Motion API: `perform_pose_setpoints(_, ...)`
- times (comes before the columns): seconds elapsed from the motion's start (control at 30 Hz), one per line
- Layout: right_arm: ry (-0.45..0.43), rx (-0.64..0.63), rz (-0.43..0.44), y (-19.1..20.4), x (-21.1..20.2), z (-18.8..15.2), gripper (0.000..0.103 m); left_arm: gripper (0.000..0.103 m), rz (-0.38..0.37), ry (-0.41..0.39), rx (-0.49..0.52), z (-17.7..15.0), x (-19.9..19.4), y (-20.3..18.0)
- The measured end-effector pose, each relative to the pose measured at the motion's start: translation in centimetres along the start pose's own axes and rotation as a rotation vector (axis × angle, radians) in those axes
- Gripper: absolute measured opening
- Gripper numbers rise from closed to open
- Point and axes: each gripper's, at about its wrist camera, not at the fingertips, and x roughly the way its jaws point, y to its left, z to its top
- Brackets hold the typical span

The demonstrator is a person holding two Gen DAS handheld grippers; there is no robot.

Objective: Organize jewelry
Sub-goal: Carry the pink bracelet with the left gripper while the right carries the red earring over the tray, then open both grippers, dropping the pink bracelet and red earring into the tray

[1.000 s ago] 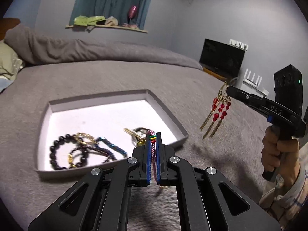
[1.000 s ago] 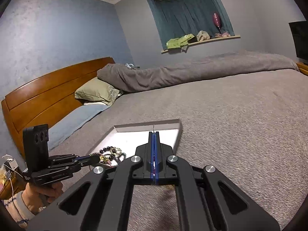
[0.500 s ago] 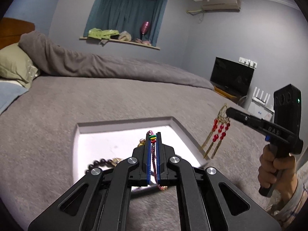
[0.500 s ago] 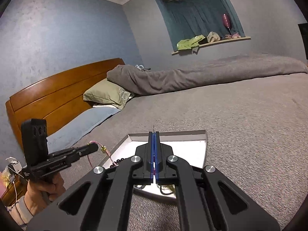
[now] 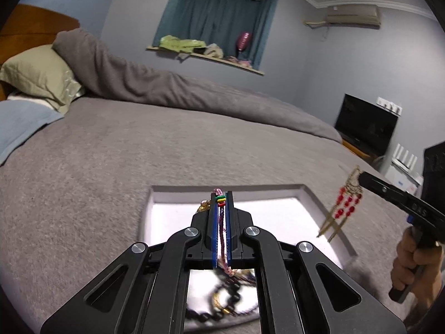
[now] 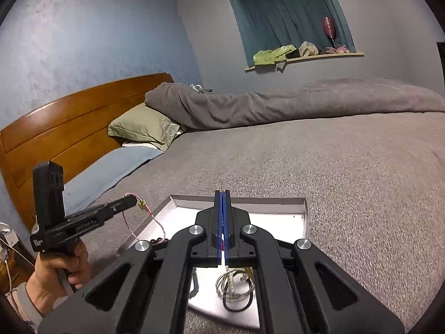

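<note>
1. Grey bed (image 5: pixel 111 167) carries the white tray (image 5: pixel 306 192) of jewelry.
2. Left gripper (image 5: pixel 221 194), lifted since a second ago, pinches the pink cord bracelet (image 5: pixel 221 222) clear above the tray.
3. Right gripper (image 6: pixel 222 193) clamps the red-beaded earring (image 5: pixel 343 206), hanging beside the tray; both pieces await sorting.

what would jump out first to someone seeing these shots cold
Probably the red-beaded gold earring, dangling in mid-air from the right claw above the right edge of the white tray. Next, the pink woven bracelet, pinched in the left claw over the tray. Under both claws, dark beads and rings lie heaped in the tray on the grey bed.
</note>
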Motion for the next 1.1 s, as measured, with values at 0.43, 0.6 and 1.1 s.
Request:
perform_pose_setpoints(0.43, 0.149, -0.036, -0.118, -1.7, 6.4, -1.6, 0.000, 0.005, -0.008, 0.165, 0.013, -1.0, 5.6, 1.2)
perform_pose_setpoints(0.6, 0.213, -0.050, -0.137, -1.7, 7.7, -2.5, 0.000, 0.005, 0.009, 0.229, 0.033, -1.8, 6.8, 0.9)
perform_pose_setpoints(1.1, 0.179, -0.070, -0.146, -1.5, 5.6, -3.2, 0.046, 0.090, 0.014, 0.171, 0.087, -2.0, 4.6, -0.9)
